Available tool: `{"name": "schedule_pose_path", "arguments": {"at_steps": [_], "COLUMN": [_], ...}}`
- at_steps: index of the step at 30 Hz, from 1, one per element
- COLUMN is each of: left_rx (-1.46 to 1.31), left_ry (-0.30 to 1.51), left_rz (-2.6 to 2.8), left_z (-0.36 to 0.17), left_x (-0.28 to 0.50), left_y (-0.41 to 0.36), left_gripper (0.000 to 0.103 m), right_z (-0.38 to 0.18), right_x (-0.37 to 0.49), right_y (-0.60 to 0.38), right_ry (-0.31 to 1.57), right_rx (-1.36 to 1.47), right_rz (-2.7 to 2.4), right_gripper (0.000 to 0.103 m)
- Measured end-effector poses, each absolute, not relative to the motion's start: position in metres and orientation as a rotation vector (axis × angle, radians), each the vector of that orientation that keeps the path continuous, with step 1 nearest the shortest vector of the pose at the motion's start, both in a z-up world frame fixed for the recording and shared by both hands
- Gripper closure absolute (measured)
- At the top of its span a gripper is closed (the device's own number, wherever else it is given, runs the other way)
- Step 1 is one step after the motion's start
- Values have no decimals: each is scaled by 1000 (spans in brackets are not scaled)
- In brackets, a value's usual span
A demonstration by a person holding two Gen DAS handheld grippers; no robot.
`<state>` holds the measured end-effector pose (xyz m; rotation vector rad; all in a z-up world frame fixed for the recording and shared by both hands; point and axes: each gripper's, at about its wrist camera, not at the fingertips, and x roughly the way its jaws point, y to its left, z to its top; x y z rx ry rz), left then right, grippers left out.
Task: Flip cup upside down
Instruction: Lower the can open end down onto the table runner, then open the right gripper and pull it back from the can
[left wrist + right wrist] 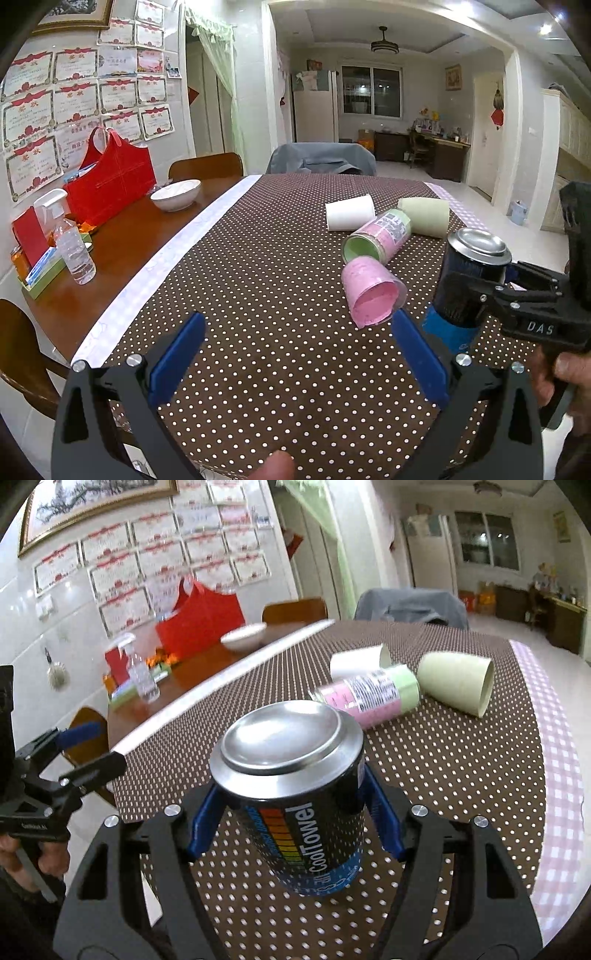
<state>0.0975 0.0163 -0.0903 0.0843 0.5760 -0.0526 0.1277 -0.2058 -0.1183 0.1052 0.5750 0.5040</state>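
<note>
My right gripper (291, 808) is shut on a dark blue "CoolTowel" can (295, 797) with its silver end up, held over the polka-dot tablecloth (443, 768). The can (469, 280) also shows in the left wrist view, in the right gripper (476, 295). My left gripper (295, 354) is open and empty, low over the cloth. A pink cup (371, 291) lies on its side just ahead of its right finger. Beyond lie a pink-and-green can (380, 234), a white cup (351, 212) and a pale green cup (424, 216), all on their sides.
On the bare wooden table at left stand a white bowl (176, 194), a red bag (110, 184), a spray bottle (72, 243) and small boxes. Wooden chairs (205, 166) ring the table. A grey-covered chair (321, 158) stands at the far end.
</note>
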Motion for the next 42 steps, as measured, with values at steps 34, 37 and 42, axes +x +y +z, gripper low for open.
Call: {"name": "schedule_pose_path", "arguments": {"at_steps": [34,37,42], "left_rx": [59,56,63], "left_ry": [552,536,510], "left_rz": [-102,-103,-99], "left_z": [-70,-64,-54], "left_x": [82,77,69], "left_y": [12,11,7], "left_gripper": [4,4,4], "right_z": [-75,-64,-49], "right_x": [81,71,52], "right_y": [-200,-199,-200], "right_ry": [455,430,405], "right_rx": [103,109,114], "right_rz": [256,234,162], "right_gripper": [6,6,6]}}
